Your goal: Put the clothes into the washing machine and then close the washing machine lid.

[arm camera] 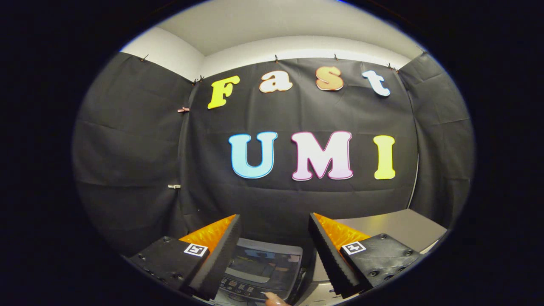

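Washing machine [261, 267] is seen low between and just ahead of the fingers, small, top-loading, with its dark lid lying flat and a row of buttons on the near edge. Lid is judged closed, though glare on it makes this hard to be sure of. Clothes cannot be made out anywhere; whether they are already inside cannot be told.

A fingertip [275, 300] of a person is seen at the near edge of the button panel, touching or almost touching it.

Hand-held gripper [274, 246] is held released, its two black-padded fingers spread wide apart with nothing between them but the view of the machine below. It is raised and aimed at the booth wall rather than down at the machine.

Grey tabletop [399, 227] is seen beyond the right finger, beside the machine.

Progress is judged as either the very start or the very end: no garment is gripped, the lid looks down, and nothing is being handled. If loading is left, the lid must be opened first.
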Motion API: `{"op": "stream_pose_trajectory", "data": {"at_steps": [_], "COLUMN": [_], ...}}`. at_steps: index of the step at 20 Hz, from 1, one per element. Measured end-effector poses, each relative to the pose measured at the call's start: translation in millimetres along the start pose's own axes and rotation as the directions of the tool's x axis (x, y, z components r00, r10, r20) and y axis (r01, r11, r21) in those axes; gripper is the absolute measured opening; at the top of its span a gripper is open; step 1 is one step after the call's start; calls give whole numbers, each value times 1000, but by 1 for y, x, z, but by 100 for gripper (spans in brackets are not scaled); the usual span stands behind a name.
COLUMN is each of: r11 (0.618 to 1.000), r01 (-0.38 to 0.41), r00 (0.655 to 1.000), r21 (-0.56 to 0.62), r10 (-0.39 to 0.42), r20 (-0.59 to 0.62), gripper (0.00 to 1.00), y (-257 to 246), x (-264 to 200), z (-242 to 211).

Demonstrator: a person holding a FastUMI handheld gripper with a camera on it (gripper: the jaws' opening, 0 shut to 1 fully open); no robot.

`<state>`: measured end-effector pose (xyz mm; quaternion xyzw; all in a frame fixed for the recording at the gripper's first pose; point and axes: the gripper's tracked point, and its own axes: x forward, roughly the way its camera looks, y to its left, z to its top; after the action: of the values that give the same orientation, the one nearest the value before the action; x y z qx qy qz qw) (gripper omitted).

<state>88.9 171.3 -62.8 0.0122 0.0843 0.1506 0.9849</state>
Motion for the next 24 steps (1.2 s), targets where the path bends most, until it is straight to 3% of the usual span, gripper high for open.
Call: {"op": "stream_pose_trajectory", "data": {"at_steps": [6,11,24], "r11": [999,994,988], "r01": [27,101,151], "r00": [995,982,963], "r21": [-21,-32,23], "r10": [-25,-95,-152], "r20": [101,164,224], "gripper": [98,98,98], "y": [-23,-43,-62], "x": [-54,-92,-135], "z": [25,37,52]}}
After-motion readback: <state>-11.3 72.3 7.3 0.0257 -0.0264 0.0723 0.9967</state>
